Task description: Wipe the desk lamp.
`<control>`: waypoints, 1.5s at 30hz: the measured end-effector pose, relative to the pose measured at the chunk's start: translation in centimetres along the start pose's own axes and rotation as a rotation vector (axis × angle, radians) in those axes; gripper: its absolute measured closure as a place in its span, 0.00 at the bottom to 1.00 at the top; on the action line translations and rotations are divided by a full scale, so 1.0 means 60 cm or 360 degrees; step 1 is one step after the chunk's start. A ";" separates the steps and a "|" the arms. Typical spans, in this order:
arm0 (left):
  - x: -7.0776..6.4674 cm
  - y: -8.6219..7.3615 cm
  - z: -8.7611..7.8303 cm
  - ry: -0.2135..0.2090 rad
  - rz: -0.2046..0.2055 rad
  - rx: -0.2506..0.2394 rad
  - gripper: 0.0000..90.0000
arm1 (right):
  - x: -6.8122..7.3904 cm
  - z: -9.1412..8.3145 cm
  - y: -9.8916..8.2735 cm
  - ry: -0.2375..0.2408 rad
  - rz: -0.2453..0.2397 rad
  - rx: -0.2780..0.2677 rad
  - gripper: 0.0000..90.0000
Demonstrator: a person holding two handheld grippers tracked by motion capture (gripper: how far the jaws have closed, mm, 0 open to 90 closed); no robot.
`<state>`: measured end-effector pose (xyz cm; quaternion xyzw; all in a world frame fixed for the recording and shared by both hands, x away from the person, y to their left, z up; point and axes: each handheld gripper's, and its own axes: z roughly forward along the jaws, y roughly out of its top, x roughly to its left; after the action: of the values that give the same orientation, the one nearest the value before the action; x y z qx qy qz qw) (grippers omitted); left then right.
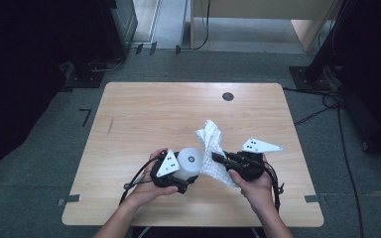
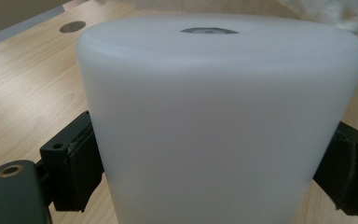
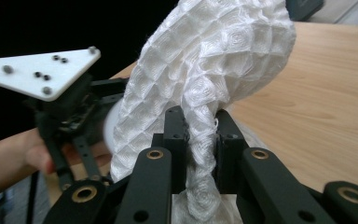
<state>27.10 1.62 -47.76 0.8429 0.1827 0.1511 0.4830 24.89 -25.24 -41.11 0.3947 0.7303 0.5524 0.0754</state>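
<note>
Jaws, both sets clamped: left gripper [image 1: 182,174] on white cylinder [image 1: 189,162]; right gripper [image 1: 223,158] on a pinched fold of white quilted cloth [image 1: 211,148]. Wooden bench [image 1: 154,114]: cylinder near front edge, cloth lifted just beside it, draping against its side.

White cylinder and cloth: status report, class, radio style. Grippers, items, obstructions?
Left gripper clamped on white cylinder. Right gripper shut on quilted white cloth, cloth lifted beside the cylinder. No obstruction seen on table.
</note>
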 end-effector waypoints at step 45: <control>-0.021 0.015 -0.002 0.0048 0.0114 0.0100 0.10 | 0.024 0.032 -0.016 -0.0107 -0.0097 0.0244 0.91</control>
<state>26.07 0.68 -47.01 0.8613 0.1644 0.1751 0.4479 24.47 -22.92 -42.22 0.3954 0.7791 0.4788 0.0862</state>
